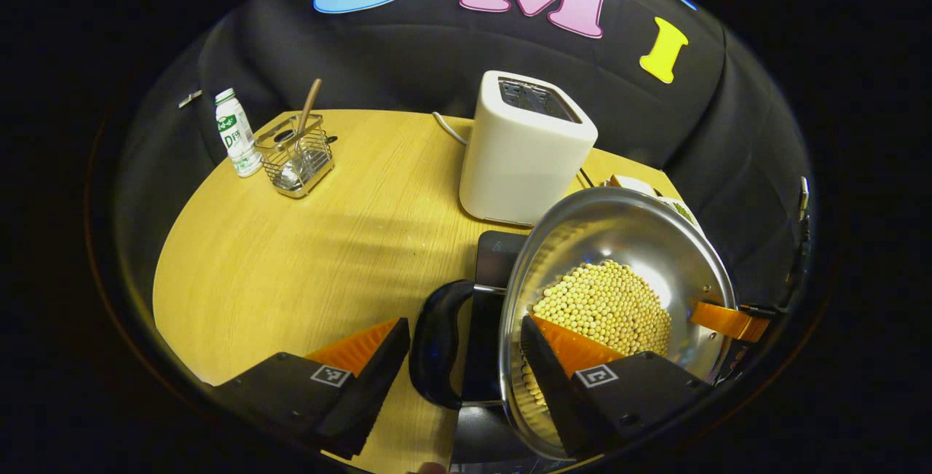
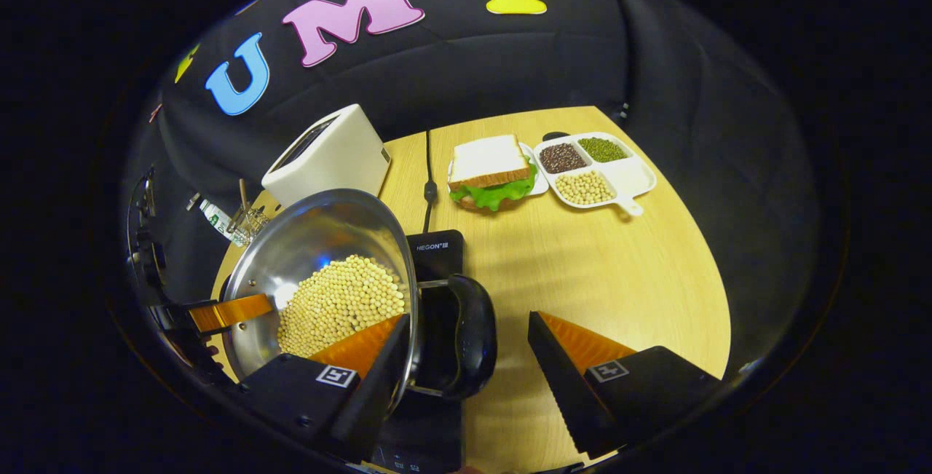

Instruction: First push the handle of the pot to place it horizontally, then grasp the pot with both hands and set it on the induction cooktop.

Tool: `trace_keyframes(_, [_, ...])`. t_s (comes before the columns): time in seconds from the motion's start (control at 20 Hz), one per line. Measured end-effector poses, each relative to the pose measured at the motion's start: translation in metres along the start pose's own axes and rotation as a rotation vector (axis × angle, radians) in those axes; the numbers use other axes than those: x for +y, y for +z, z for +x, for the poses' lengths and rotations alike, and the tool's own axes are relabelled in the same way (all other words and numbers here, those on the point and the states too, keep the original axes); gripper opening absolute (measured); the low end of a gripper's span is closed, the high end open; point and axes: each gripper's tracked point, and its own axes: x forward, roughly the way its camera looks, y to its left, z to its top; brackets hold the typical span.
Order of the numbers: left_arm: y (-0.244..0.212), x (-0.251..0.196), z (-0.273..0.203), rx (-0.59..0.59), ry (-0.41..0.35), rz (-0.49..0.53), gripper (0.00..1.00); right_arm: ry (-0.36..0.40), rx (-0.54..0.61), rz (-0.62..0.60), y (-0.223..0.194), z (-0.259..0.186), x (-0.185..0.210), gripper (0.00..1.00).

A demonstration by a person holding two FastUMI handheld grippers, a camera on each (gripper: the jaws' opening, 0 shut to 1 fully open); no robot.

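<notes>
Steel pot (image 1: 619, 270), full of pale beans (image 1: 604, 306), sits between the two claws over the black cooktop (image 1: 495, 255) on the wood worktop (image 1: 291, 255) — whether it rests on the glass or hangs just above, I cannot tell. Its two loop handles lie on one line across the pot, roughly side to side between the claws, so the handle axis already reads horizontal.

Left claw (image 1: 466, 357): open wide, straddling the near rim, one finger inside over the beans, the other outside, the black handle (image 1: 437, 343) in the gap between them. Not pressing that I can see.

Right claw (image 2: 470, 357): same pose mirrored — wide, one finger inside the pot, the other well apart over the worktop, the opposite handle (image 2: 470, 336) in the gap. Its inner finger shows across the pot in the left gripper view.

Judgement: each claw equally near its own handle; next move turns on closing both on rim or handle along that shared axis.

Toaster (image 1: 524, 146) stands just behind the pot.
</notes>
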Motion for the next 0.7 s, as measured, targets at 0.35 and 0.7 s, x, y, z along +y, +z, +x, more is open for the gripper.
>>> trace_keyframes(0.35, [0.017,-0.009,-0.071,-0.146,-0.045,0.118,0.96,-0.108,-0.149,-0.018,0.005,-0.076,0.004,0.99])
trace_keyframes(0.7, [0.038,0.001,-0.181,-0.392,-0.050,0.190,0.96,-0.077,-0.391,-0.045,0.023,-0.177,0.049,0.99])
